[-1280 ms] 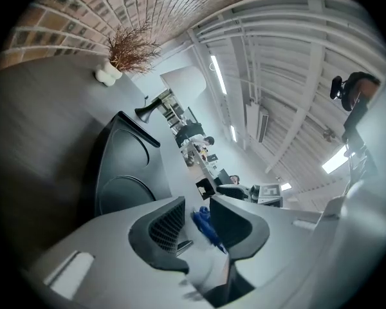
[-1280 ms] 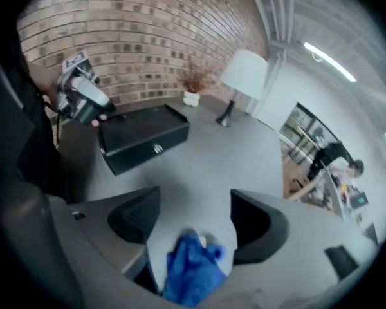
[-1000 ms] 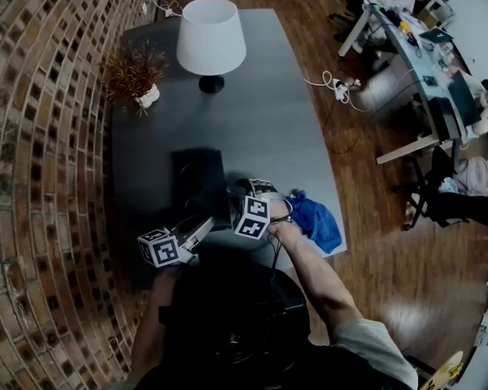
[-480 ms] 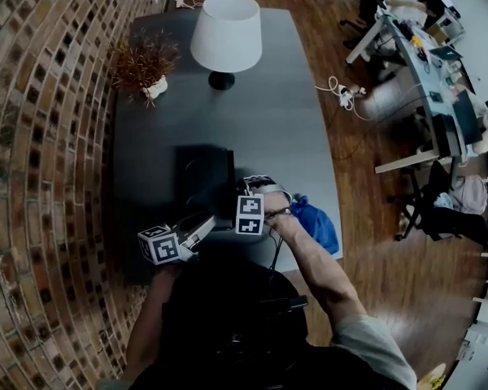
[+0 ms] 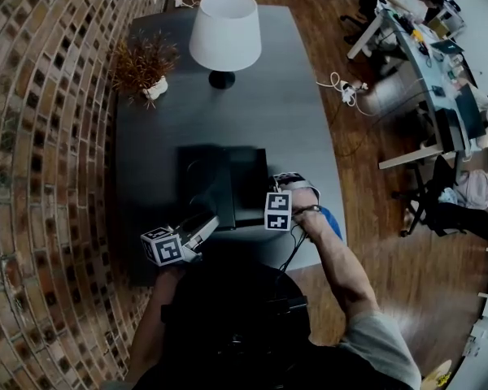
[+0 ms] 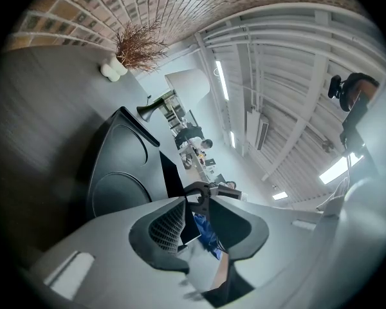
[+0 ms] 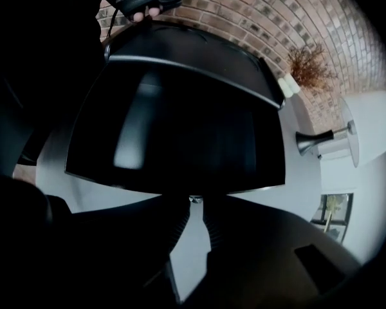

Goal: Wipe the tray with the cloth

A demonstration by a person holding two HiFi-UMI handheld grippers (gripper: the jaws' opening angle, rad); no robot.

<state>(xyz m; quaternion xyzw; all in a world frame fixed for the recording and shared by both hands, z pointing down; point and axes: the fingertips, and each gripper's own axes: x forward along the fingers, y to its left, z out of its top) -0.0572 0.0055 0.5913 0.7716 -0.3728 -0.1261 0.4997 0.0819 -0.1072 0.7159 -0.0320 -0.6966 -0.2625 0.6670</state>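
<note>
The right hand-held gripper (image 7: 193, 199) is clamped on the right rim of the flat black tray (image 7: 180, 127). The blue cloth (image 5: 332, 222) lies just right of it on the tabletop (image 5: 260, 96). The left hand-held gripper (image 6: 194, 206), jaws narrow, meets the near edge of the recessed tray (image 5: 202, 177) (whether it pinches it is unclear).

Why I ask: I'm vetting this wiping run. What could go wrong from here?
The blue cloth lies at the table's right edge, partly hidden by the right hand; a sweep of that arm could knock it off. The right gripper is shut on just the thin rim of the flat black tray, so the tray might slip or swing against the recessed tray beside it.
</note>
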